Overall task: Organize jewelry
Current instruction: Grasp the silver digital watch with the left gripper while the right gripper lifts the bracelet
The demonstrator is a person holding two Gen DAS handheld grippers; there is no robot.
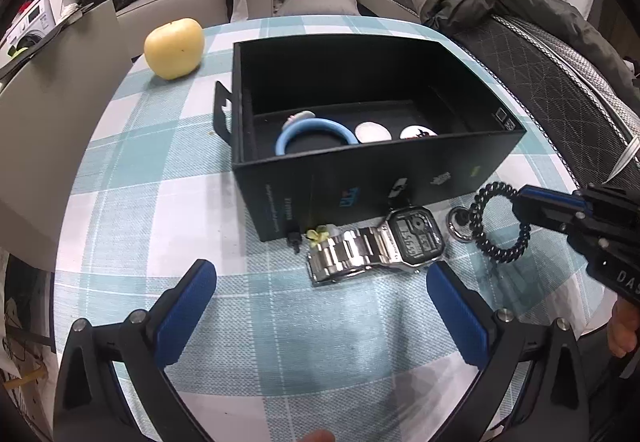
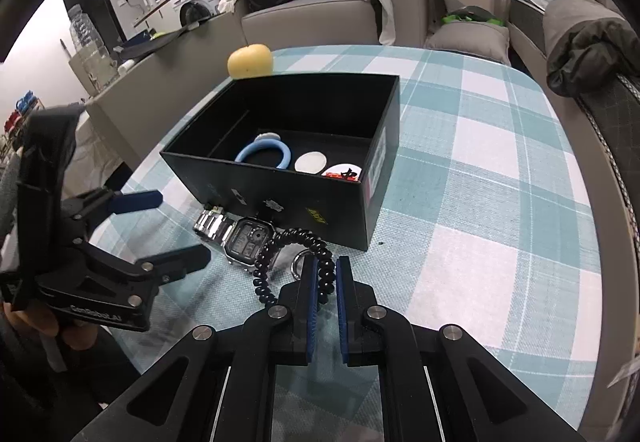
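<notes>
Black beaded bracelet (image 2: pixel 320 266): clenched in the right tool (image 2: pixel 327 270), just in front of the open black box (image 2: pixel 280 198), beside a steel watch (image 1: pixel 384 246) and a small metal ring (image 1: pixel 460 224). Box contents: blue bangle (image 2: pixel 264 158), two round badges. Left tool (image 1: pixel 320 282) released, above the checked tabletop (image 2: pixel 480 182); yellow apple (image 1: pixel 175 48) behind the box.

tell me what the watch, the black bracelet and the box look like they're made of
Watch: polished metal, probably steel; the silver band links give bright reflections.
Black bracelet: glossy dark beads, maybe glass, stone or plastic; small highlights on each bead, material unclear. The right gripper is shut on it.
Box: matte black cardboard by the look; thin flat walls, printed logos, no shine.
</notes>
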